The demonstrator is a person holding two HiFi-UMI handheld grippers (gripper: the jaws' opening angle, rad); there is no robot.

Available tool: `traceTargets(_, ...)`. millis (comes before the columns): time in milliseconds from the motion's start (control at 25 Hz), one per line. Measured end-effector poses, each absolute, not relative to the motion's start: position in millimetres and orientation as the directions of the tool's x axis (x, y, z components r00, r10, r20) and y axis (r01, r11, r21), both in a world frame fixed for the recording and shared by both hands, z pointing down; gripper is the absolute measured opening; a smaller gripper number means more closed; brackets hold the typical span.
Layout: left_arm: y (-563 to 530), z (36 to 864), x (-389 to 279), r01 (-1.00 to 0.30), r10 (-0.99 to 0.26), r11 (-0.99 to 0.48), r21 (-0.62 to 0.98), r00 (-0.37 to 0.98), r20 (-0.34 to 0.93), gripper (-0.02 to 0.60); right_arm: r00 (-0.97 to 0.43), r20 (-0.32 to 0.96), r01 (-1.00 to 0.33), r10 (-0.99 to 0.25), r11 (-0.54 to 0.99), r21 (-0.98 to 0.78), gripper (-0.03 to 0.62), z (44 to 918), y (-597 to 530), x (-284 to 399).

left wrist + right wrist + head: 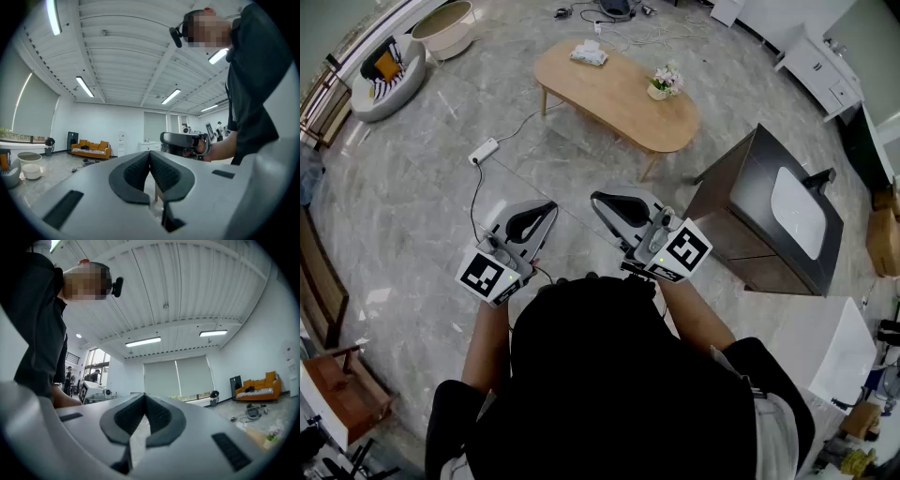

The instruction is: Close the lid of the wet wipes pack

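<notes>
The pale, flat wet wipes pack (589, 53) lies on the light wooden oval coffee table (609, 98), close to its far left end. It is too small in the head view to tell how its lid stands. A small pot of pink and white flowers (664, 82) sits near the table's far right edge, well apart from the pack.

The person stands on the grey marble floor (412, 206), well away from the table's near edge, holding both tools in the air at chest height. The left gripper (548, 208) (150, 153) has its dark padded jaws pressed together at the tips, with nothing between them. The right gripper (596, 199) (144, 395) is likewise closed tip to tip and carries nothing. Both point roughly towards the table.

A white power strip (484, 150) lies on the floor off the table's left end, its cable trailing towards the person. A dark brown cabinet with a white panel on top (769, 206) stands beyond the table's right end. An orange sofa (91, 149) (260, 385) shows against the far wall in both gripper views.
</notes>
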State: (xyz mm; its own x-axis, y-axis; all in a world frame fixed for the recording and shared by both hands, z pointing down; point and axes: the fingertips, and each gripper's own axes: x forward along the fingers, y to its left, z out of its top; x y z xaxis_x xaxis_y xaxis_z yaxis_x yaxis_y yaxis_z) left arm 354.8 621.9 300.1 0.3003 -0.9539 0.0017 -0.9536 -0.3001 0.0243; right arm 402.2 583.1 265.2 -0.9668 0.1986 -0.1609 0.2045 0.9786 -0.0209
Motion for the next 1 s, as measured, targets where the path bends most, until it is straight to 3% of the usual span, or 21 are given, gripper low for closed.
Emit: traceTargets(1000, 604, 309, 376, -0.946, -0.95, -0.311, 0.09, 0.312, -0.002, 0.015, -0.971, -0.167, 0.183, 0.169, 0.98, -0.072, 0.009, 273, 549, 434)
